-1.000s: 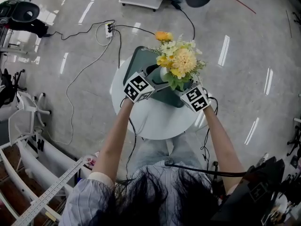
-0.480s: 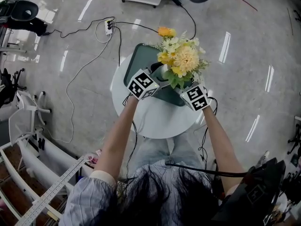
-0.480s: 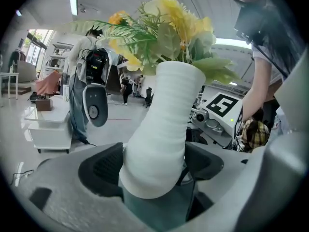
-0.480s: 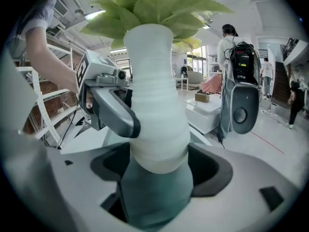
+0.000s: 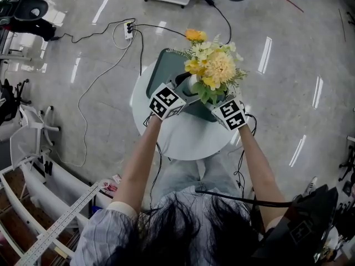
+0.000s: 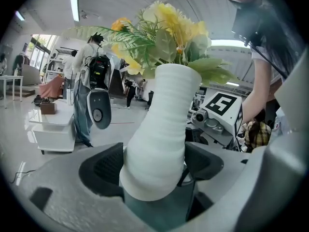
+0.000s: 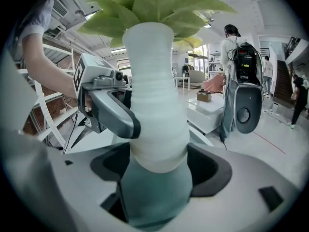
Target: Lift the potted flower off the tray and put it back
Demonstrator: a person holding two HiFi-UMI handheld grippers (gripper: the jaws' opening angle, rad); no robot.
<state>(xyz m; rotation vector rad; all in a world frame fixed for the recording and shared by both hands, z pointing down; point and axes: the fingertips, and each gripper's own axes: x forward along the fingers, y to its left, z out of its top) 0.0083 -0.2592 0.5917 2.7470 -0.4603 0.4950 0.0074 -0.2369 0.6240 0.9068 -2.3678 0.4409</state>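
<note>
- The potted flower (image 5: 213,69), yellow and cream blooms in a white ribbed vase, sits over the near edge of the dark green tray (image 5: 160,71), held from two sides.
- In both gripper views the vase's rounded bottom edge shows with green tray below it. I judge it to hang just clear of the tray, though contact at the base cannot be ruled out.
- The left gripper (image 6: 159,164) is clamped on the vase's lower body, a dark pad (image 6: 104,167) pressed against each side.
- The right gripper (image 7: 159,167) grips the same lower part from the opposite side, jaws closed against the white wall.
- Both holds are low on the vase, probably because the top-heavy bouquet would tip it if only one side carried it. Opposed grips also stop it from turning.
- From the head view, the two marker cubes flank the vase, left gripper (image 5: 183,95) and right gripper (image 5: 217,103) angled inward.
- The tray rests on a round white table (image 5: 188,140), so setting the vase down calls only for a straight, level descent.
</note>
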